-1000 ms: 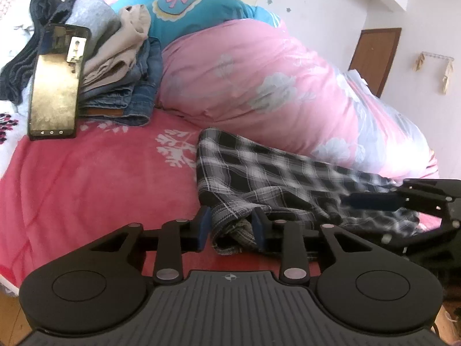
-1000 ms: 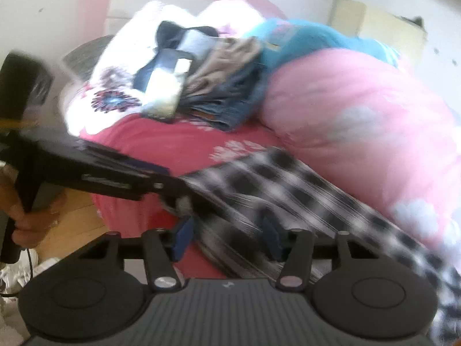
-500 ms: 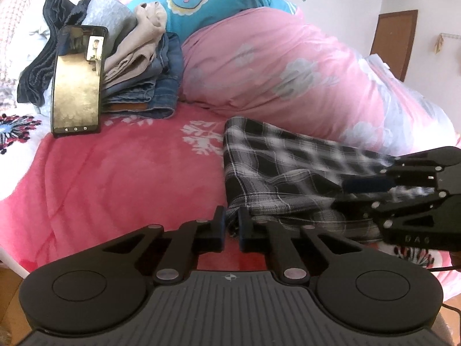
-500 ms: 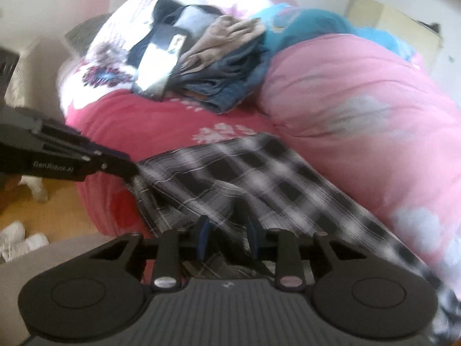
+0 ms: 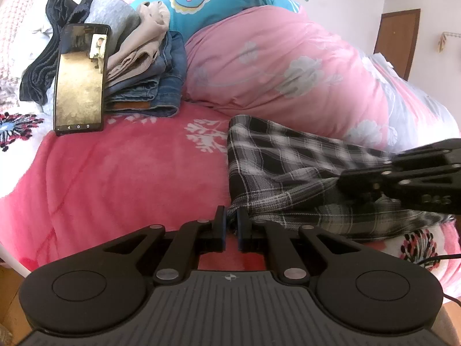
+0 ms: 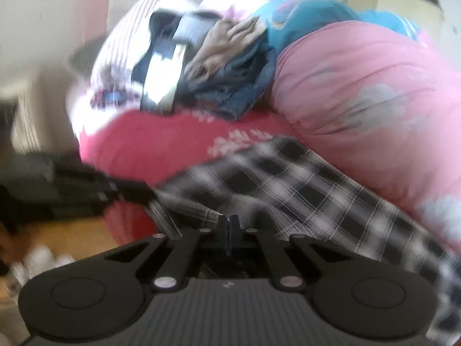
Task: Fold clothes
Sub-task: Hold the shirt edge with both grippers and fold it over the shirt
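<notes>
No writing reads clearly; only blurred pale marks show on the side of your right tool [image 5: 343, 183]. One black-and-white checked garment [image 5: 288, 167] lies rumpled on the red bed cover [image 5: 129, 178], just in front of the pink quilt [image 5: 288, 66]. Your left tool [image 5: 230, 222] is clamped on the garment's near corner. Your right tool's jaws are pressed together on a fold further along the garment's near edge. To the left of the quilt sits one pile of folded clothes [image 5: 149, 80] with one phone [image 5: 80, 77] leaning against it.
</notes>
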`<state>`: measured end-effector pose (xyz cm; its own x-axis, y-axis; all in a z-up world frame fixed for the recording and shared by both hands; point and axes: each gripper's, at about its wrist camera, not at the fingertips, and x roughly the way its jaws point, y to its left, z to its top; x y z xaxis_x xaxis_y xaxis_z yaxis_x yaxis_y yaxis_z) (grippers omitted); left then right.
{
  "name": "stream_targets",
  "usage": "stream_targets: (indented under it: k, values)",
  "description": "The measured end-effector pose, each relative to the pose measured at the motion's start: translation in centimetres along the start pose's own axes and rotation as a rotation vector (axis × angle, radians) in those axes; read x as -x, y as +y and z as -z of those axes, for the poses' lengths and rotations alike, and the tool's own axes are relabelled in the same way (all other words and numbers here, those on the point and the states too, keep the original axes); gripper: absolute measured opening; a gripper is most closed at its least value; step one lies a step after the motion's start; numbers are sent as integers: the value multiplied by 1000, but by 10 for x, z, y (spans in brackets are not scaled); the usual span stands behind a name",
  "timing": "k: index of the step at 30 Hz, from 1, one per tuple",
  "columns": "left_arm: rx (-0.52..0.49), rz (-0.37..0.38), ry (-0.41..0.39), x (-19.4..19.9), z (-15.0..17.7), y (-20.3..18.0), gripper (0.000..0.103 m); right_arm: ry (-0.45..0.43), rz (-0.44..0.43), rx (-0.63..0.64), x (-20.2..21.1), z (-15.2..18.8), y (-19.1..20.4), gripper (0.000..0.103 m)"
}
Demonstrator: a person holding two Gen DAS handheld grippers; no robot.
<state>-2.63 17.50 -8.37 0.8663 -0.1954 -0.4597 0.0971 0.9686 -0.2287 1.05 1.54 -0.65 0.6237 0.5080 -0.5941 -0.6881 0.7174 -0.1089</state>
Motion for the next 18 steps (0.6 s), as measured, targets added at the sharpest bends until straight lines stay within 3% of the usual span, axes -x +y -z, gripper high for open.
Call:
stream_targets:
  k: [6,10,15,18]
  values:
    - [15,6,9,5,1,5,6,39,-32,-36,1,15,10,0]
    - [68,-38,9,20,3,17,7,56,-21,-43,-5,23,15,0]
    - [64,-72,-21,38,-6,17,10,8,-30,-47,4,25,20,8]
    - [29,-18,-43,34,-21,1,10,-32,-54,-106,17,26,13,9]
